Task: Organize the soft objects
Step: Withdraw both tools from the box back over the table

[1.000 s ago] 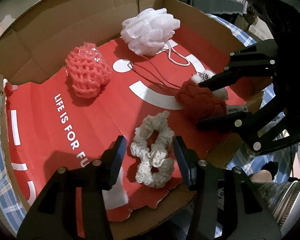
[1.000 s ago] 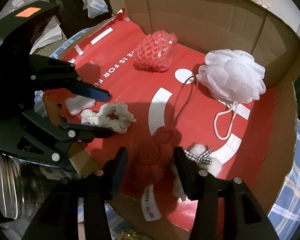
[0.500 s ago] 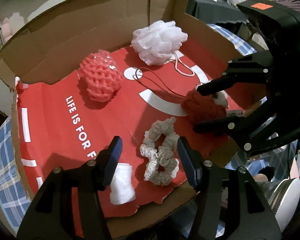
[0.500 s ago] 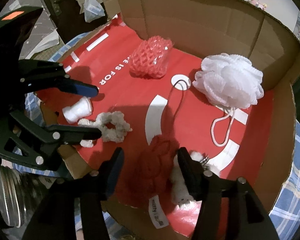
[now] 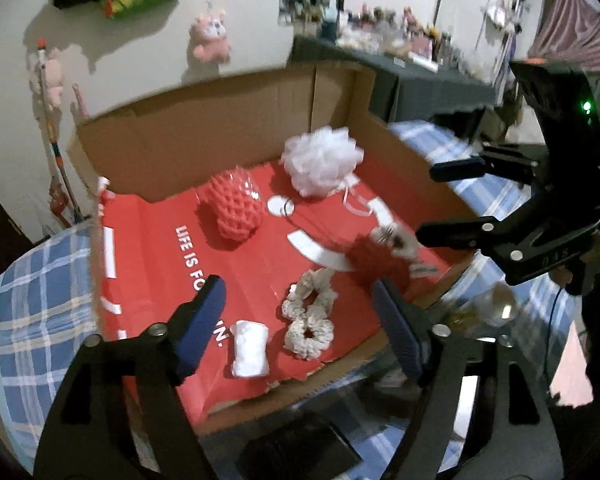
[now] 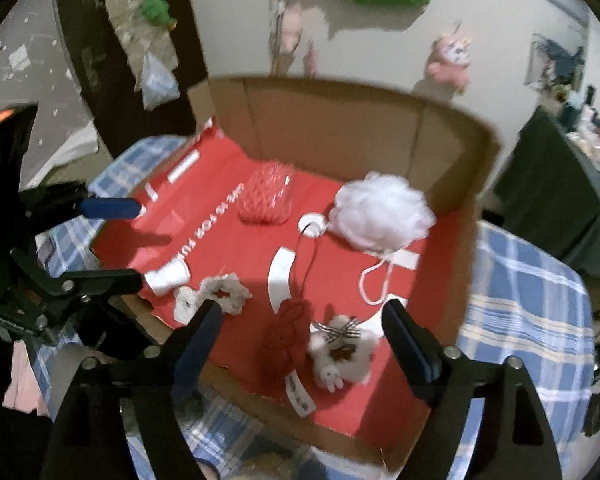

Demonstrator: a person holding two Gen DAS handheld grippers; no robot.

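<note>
An open cardboard box (image 5: 204, 148) with a red printed floor (image 6: 236, 248) holds soft things: a white mesh pouf (image 5: 320, 160) (image 6: 380, 212), a pink foam net (image 5: 236, 208) (image 6: 266, 198), a cream scrunchie (image 5: 310, 312) (image 6: 212, 294), a white roll (image 5: 251, 348) (image 6: 168, 278), a red knit piece (image 5: 374, 262) (image 6: 284, 340) and a small white plush with a checked bow (image 6: 342, 350). My left gripper (image 5: 300, 320) is open and empty above the box's near edge. My right gripper (image 6: 300, 344) is open and empty, raised above the red knit piece and plush.
The box sits on a blue plaid cloth (image 5: 36, 280) (image 6: 520, 300). A glass jar (image 5: 492, 304) stands by the box's near right corner. A dark table (image 5: 420, 76) with clutter is behind. Plush toys hang on the wall (image 5: 210, 40).
Both grippers have pulled up and back from the box and opened wider. The scrunchie and the red knit piece lie where they were on the box floor.
</note>
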